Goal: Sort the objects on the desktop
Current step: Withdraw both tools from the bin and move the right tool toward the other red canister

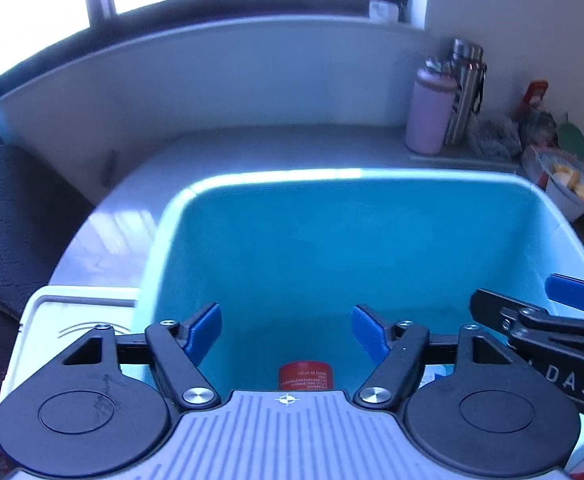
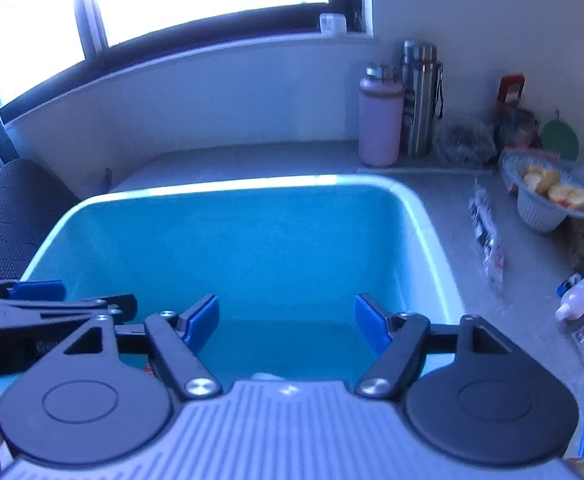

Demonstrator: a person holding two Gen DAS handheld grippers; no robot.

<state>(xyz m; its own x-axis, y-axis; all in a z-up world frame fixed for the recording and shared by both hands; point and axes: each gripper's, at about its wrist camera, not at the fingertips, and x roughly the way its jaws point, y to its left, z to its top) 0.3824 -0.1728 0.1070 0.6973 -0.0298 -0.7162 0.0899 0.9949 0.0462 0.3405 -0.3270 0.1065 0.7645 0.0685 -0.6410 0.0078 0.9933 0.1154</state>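
A blue bin (image 1: 331, 184) with a pale rim stands on the desk, and both grippers hover over its near side. My left gripper (image 1: 286, 330) is open with nothing between its blue pads; a small red canister (image 1: 305, 376) lies on the bin floor right below it. My right gripper (image 2: 286, 326) is open and empty over the same bin (image 2: 419, 208); a pale object (image 2: 268, 377) just shows at its base. The right gripper (image 1: 531, 312) shows at the right edge of the left wrist view. The left gripper (image 2: 40, 300) shows at the left edge of the right wrist view.
A pink bottle (image 2: 379, 120) and steel flasks (image 2: 421, 100) stand at the back right by the wall. A bowl of cut fruit (image 2: 547, 192), a flat packet (image 2: 487, 236), and small bottles and tubes (image 2: 583, 296) lie right of the bin. A white tray (image 1: 72, 312) sits left of it, a dark chair (image 1: 8, 220) beyond.
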